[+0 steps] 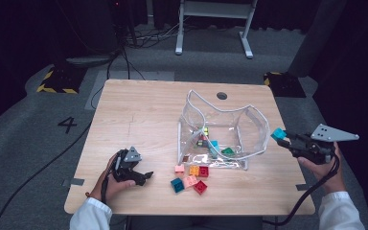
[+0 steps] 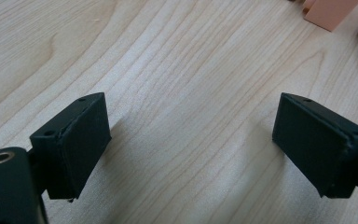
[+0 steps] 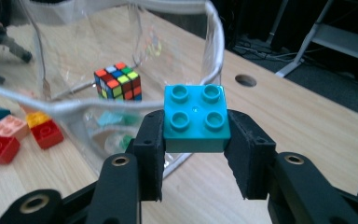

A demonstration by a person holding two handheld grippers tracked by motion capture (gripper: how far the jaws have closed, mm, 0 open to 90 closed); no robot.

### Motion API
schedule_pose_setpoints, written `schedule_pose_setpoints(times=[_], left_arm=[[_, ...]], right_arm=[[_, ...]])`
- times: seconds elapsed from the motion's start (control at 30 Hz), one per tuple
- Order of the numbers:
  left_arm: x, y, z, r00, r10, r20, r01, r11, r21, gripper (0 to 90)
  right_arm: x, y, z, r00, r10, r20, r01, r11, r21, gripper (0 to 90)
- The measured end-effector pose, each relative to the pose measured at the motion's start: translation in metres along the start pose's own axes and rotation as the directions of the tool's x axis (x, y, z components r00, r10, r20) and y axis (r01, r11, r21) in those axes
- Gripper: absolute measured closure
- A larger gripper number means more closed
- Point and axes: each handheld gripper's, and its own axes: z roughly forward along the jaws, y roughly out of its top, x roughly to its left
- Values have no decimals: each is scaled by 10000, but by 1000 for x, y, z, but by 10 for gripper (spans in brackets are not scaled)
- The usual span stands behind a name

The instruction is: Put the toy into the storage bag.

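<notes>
The turquoise brick (image 3: 196, 119) sits clamped between the right gripper's (image 3: 195, 154) jaws, held in the air beside the clear bag (image 1: 254, 129) near the table's (image 1: 139, 115) right edge. The left gripper (image 2: 191, 144) rests gaping near the front left corner, nothing between its jaws.

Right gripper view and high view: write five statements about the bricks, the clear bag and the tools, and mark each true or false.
1. The right tool grips a turquoise brick. True.
2. The left tool holds a red brick. False: its jaws stand open over bare table.
3. A colour-puzzle cube lies inside the clear bag. True.
4. The held brick already rests in the bag. False: it is outside, beside the bag's right rim.
5. Loose bricks lie on the table in front of the bag. True.
</notes>
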Motion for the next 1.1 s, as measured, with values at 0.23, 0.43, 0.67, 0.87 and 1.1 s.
schedule_pose_setpoints(times=[0.23, 0.43, 0.67, 0.87, 1.1], left_arm=[[0, 0, 0, 10000, -3, -5, 3, 10000, -10, 112], [0, 0, 0, 10000, 0, 0, 0, 10000, 1, 112], [0, 0, 0, 10000, -3, 3, 3, 10000, 1, 113], [0, 0, 0, 10000, -5, 2, 5, 10000, -3, 112], [0, 0, 0, 10000, -5, 2, 5, 10000, -4, 113]], right_arm=[[-7, 30, 3, 9985, -550, 17, 550, 9984, -119, 594], [-7, 56, 26, 9924, -1054, -630, 1062, 9943, 94, 593], [2, 74, 57, 9784, -1413, -1510, 1500, 9875, 477, 593], [15, 86, 90, 9518, -2035, -2296, 2364, 9634, 1264, 593], [27, 94, 123, 9225, -2422, -3007, 3173, 9192, 2331, 593]])
